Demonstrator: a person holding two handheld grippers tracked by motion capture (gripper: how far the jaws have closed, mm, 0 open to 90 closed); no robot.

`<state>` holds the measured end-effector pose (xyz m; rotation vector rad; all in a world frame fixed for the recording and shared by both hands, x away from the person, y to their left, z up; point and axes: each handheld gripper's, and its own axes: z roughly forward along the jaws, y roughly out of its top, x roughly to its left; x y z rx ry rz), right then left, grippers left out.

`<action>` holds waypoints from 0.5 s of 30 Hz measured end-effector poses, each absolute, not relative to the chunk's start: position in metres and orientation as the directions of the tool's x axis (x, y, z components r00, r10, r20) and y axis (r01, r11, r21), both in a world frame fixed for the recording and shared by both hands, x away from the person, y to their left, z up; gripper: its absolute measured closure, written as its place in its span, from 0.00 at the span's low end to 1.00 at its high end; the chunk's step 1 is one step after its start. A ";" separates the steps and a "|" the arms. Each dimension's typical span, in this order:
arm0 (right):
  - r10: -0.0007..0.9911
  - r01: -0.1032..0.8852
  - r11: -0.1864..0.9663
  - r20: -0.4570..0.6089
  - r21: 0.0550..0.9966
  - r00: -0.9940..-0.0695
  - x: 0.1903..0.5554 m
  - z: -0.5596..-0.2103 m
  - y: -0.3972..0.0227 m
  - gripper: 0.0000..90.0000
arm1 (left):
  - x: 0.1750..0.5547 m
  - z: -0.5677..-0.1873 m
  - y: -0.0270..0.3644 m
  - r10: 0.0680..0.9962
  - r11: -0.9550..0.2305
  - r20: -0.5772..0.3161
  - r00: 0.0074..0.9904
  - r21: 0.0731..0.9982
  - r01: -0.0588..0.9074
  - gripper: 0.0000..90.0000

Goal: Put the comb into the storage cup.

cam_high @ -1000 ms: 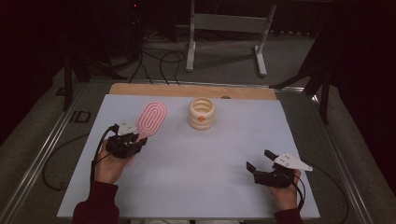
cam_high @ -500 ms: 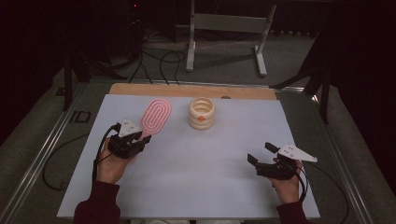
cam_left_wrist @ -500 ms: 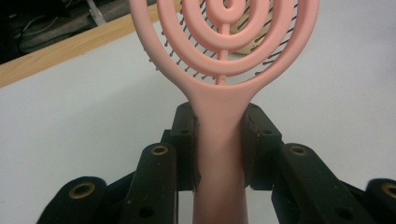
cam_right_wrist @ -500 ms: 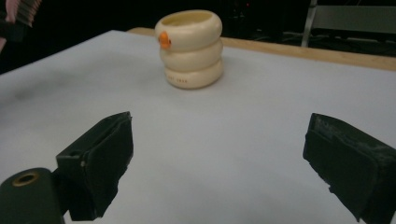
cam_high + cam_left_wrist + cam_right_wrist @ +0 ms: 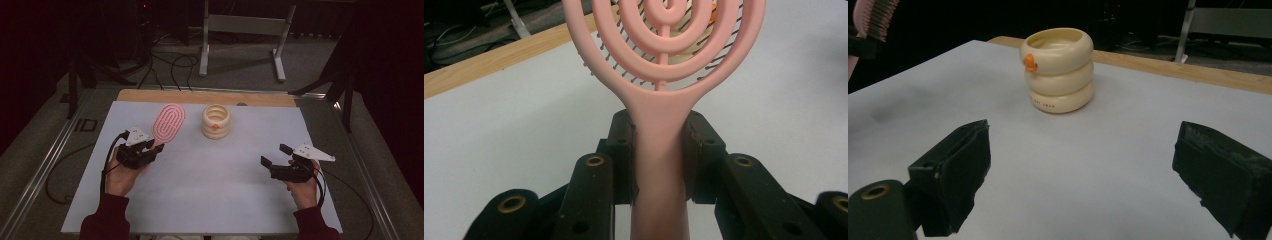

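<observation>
the right tool [image 5: 276, 156], jaws wide apart, has lifted slightly; the left tool [image 5: 155, 148] still clamps the pink hairbrush [image 5: 168, 121].

The white table [image 5: 210, 175] is evenly and brightly lit from above, while the room around it, from nine through twelve to three o'clock, sinks into near black. Shadows under the hands are soft and faint. There is no hard glare. The high view is slightly grainy and soft. In the left gripper view the pink brush [image 5: 659, 75] is sharp. In the right gripper view the cream cup [image 5: 1058, 70] at twelve o'clock is crisp, the near jaws blurred.
</observation>
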<state>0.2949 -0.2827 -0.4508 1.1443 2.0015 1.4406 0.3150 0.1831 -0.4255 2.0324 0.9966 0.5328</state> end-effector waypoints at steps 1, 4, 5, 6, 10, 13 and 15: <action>0.812 0.385 0.119 0.133 0.915 -0.568 0.299 -0.447 -0.279 0.10 | 0.315 -0.425 0.182 0.796 -0.377 0.025 0.604 0.802 0.464 0.78; 0.808 0.381 0.123 0.130 0.916 -0.574 0.302 -0.444 -0.276 0.09 | 0.314 -0.426 0.180 0.793 -0.381 0.028 0.608 0.802 0.461 0.78; 0.804 0.378 0.128 0.127 0.917 -0.581 0.303 -0.442 -0.275 0.09 | 0.314 -0.426 0.179 0.792 -0.383 0.028 0.609 0.801 0.461 0.78; 0.803 0.376 0.129 0.126 0.918 -0.583 0.304 -0.440 -0.273 0.09 | 0.313 -0.427 0.177 0.790 -0.388 0.031 0.612 0.799 0.460 0.78; 0.793 0.366 0.136 0.121 0.921 -0.597 0.309 -0.434 -0.267 0.09 | 0.313 -0.427 0.174 0.784 -0.397 0.036 0.620 0.796 0.456 0.78; 0.791 0.366 0.140 0.118 0.920 -0.600 0.312 -0.431 -0.264 0.09 | 0.313 -0.428 0.170 0.780 -0.400 0.037 0.625 0.798 0.451 0.78; 0.787 0.363 0.140 0.119 0.921 -0.605 0.314 -0.429 -0.261 0.09 | 0.313 -0.428 0.169 0.778 -0.402 0.039 0.627 0.798 0.449 0.78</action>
